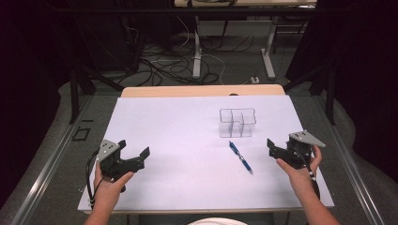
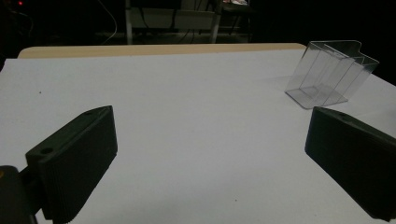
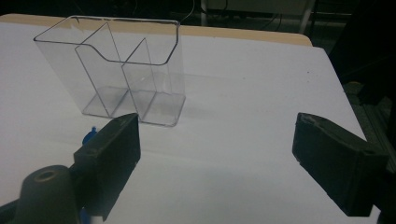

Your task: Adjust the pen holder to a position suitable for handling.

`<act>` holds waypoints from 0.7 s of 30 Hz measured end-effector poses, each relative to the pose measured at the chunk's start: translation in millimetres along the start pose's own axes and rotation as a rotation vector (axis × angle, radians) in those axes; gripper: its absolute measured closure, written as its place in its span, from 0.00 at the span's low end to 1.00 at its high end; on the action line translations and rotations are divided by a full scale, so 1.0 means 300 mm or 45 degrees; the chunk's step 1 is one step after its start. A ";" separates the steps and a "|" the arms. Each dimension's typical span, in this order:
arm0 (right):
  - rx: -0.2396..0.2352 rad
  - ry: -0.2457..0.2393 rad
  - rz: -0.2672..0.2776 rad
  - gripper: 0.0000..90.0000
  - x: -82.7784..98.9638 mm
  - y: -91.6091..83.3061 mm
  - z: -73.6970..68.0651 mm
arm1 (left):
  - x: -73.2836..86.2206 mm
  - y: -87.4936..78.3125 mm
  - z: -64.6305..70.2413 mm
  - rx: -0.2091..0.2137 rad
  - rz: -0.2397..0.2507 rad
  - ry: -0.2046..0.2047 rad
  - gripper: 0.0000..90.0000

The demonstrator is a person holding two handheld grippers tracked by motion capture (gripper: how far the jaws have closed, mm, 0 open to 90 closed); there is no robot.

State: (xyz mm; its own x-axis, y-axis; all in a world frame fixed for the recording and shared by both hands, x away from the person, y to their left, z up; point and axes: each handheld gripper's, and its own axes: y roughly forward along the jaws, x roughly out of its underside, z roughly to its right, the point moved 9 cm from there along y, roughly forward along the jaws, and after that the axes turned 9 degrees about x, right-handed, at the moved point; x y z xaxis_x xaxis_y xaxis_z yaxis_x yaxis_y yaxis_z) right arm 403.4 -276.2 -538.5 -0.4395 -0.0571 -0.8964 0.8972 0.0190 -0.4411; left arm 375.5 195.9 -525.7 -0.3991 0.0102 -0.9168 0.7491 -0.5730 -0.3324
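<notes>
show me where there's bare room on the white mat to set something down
Widest bare patch: between the left gripper and the pen, back to the mat's far edge. Tightest: between the clear holder, pen and right gripper.

- one clear plastic organizer, with three compartments, standing on the tabletop
- one blue pen, lying just in front of the organizer
- two grippers: the left gripper and the right gripper, one in each hand, each with two black jaws standing apart and nothing between them
- one tabletop, covered in white
</notes>
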 end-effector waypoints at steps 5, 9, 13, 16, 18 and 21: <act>-0.019 -0.062 -0.004 0.20 0.009 0.009 -0.013 | 0.002 0.000 0.000 -0.003 -0.001 -0.013 0.03; -0.047 -0.072 -0.004 0.25 0.005 0.014 -0.029 | 0.000 -0.007 0.009 -0.004 0.002 -0.007 0.04; -0.040 -0.071 0.021 0.38 -0.022 0.011 -0.035 | 0.004 -0.010 0.012 0.001 -0.003 -0.003 0.04; -0.031 -0.033 0.013 0.42 -0.033 0.009 -0.030 | 0.005 -0.011 0.011 0.003 -0.003 -0.003 0.04; -0.048 -0.021 -0.031 0.45 -0.034 0.018 -0.033 | 0.006 -0.012 0.010 0.002 -0.005 -0.003 0.05; -0.067 -0.050 -0.052 0.46 -0.038 0.035 -0.035 | 0.006 -0.010 0.009 0.002 -0.003 -0.004 0.05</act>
State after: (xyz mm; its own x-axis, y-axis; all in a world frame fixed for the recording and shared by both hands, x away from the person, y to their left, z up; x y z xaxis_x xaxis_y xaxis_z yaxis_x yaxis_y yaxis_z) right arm 417.5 -264.9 -533.3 -0.4729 -0.0980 -0.8756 0.8746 0.0685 -0.4800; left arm 371.2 195.5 -525.9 -0.4027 0.0088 -0.9153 0.7471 -0.5745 -0.3342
